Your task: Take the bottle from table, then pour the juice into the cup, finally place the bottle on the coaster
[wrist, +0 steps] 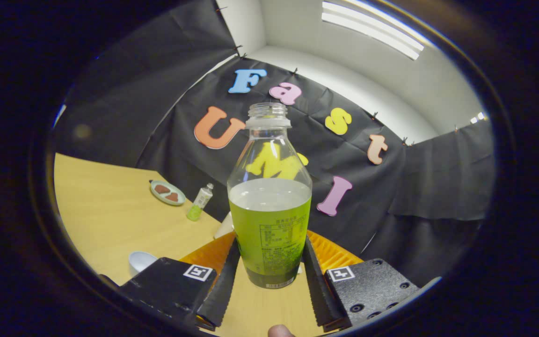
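Bright ceiling strip lights overhead light my worktop evenly; fisheye bending curves its edges, and my fingers sit dark, slightly soft.

The light wooden worktop carries, just left of the gripper, a white cup. Farther off to the left lie a small green plate with brown pieces and, beside it, a small bottle. An orange ribbed mat lies just beyond the fingers.
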The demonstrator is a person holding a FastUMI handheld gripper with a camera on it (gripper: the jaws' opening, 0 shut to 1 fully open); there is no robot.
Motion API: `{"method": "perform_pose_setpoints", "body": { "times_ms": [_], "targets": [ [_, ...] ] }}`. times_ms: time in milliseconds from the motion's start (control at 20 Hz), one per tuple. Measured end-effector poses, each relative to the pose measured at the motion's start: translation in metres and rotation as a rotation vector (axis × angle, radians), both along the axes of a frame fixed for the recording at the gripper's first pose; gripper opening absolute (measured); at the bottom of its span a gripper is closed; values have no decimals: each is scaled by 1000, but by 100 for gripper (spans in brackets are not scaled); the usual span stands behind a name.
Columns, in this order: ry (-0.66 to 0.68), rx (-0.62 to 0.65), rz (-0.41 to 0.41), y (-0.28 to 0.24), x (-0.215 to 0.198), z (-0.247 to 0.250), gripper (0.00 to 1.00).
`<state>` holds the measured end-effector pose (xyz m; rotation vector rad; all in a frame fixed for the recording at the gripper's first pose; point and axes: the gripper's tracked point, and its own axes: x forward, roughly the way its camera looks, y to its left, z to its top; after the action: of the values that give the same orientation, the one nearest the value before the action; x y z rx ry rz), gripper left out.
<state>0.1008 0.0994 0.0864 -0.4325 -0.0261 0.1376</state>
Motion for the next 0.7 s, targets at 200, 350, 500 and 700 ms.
{"method": "perform_pose_setpoints", "body": {
  "times_ms": [200,350,500,700],
  "targets": [
    [26,173,71,9,10,10,75],
    [80,264,96,11,26,12,74],
    [137,342,118,19,45,6,74],
    [198,371,141,41,69,-16,74]
  ]
}}
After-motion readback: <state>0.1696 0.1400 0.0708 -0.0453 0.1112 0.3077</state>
